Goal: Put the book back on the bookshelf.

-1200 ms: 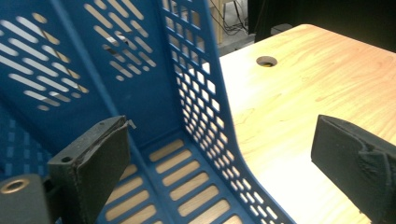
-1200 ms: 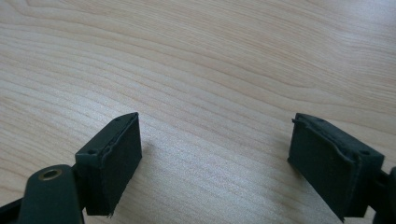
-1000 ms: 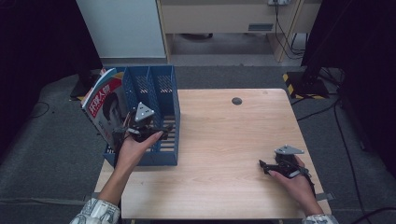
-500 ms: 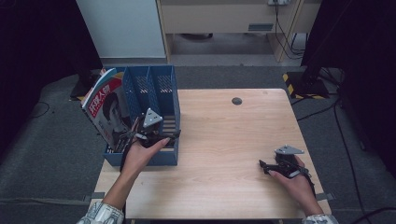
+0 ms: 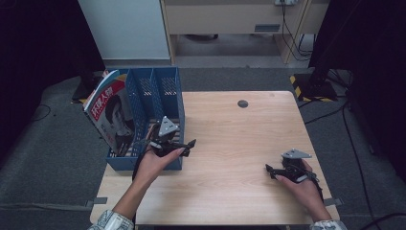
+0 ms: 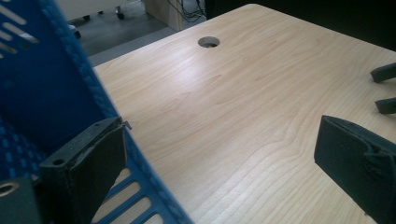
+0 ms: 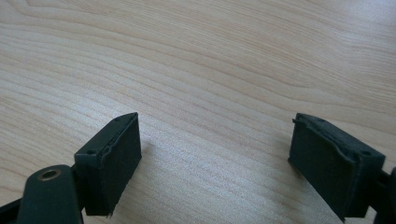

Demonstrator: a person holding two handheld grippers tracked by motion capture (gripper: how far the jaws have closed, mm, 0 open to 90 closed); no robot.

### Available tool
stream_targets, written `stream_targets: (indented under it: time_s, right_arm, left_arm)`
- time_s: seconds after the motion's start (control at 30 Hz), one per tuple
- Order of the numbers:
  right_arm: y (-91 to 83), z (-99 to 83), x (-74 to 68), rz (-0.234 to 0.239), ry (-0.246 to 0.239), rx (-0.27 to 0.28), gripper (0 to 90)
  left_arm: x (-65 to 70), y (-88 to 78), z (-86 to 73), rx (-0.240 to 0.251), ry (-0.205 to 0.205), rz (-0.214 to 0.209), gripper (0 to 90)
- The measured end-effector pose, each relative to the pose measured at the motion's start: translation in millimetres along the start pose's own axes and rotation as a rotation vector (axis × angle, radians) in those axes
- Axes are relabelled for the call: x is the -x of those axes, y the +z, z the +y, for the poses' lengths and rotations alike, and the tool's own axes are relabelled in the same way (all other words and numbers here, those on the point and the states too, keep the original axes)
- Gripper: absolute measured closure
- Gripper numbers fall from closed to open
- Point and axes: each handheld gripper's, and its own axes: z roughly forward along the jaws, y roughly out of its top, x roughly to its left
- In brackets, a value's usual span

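Blue file rack (image 5: 160, 98): three upright slotted compartments, standing at the left edge of the table (image 5: 230, 143), left of centre in the high view; its perforated wall fills the left side of the left gripper view (image 6: 42, 93). Magazine (image 5: 109, 112): one item, red-and-white cover with a portrait, standing tilted in the rack's leftmost compartment, leaning out to the left. Left gripper (image 5: 184, 146): held in the person's left hand (image 5: 155, 163) at the rack's front right corner, lower left of centre in the high view; fingers set wide apart, holding nothing, the near finger (image 6: 88, 163) right against the rack's blue wall, the other (image 6: 359, 161) over bare wood. Right gripper (image 5: 270, 170): held in the person's right hand (image 5: 301, 184) at the lower right of the high view, well apart from the rack, low over the table; fingers (image 7: 114, 158) spread wide over bare wood grain, holding nothing. Round cable hole (image 5: 242, 103): in the table top near its far edge, upper centre of the high view, and at the top of the left gripper view (image 6: 208, 42).
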Motion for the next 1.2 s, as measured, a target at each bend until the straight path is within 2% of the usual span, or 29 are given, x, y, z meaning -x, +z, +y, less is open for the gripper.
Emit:
stream_targets:
  time_s: [0.2, 0.27, 0.47, 0.8, 0.97, 1.13, 1.2]
  right_arm:
    - [0.1, 0.0, -0.1, -0.001, 0.0, 0.001, 16.9]
    - [0.1, 0.0, -0.1, 0.0, 0.0, 0.001, 16.9]
    - [0.0, 0.0, -0.1, 0.002, 0.0, 0.0, 16.8]
    - [0.0, 0.0, -0.1, 0.003, -0.002, -0.001, 16.7]
    - [-0.1, 0.0, -0.4, 0.003, 0.0, -0.002, 16.7]
    - [-0.2, -0.2, -0.8, 0.004, 0.0, -0.001, 16.7]
    - [-0.2, -0.2, -0.8, 0.005, -0.002, -0.002, 16.6]
  left_arm:
    - [16.6, 7.6, 0.0, 0.001, 0.012, -0.031, 1.7]
    - [24.8, 12.1, -0.8, -0.015, 0.03, -0.045, 1.7]
    - [38.7, 20.6, -3.8, -0.029, 0.031, -0.064, 2.0]
    - [67.5, 37.4, -8.8, -0.07, 0.049, -0.094, 3.0]
    - [81.4, 44.7, -11.6, -0.112, 0.079, -0.108, 3.1]
    - [93.5, 51.2, -14.3, -0.138, 0.082, -0.111, 3.6]
    - [98.2, 54.6, -15.7, -0.147, 0.083, -0.125, 3.7]
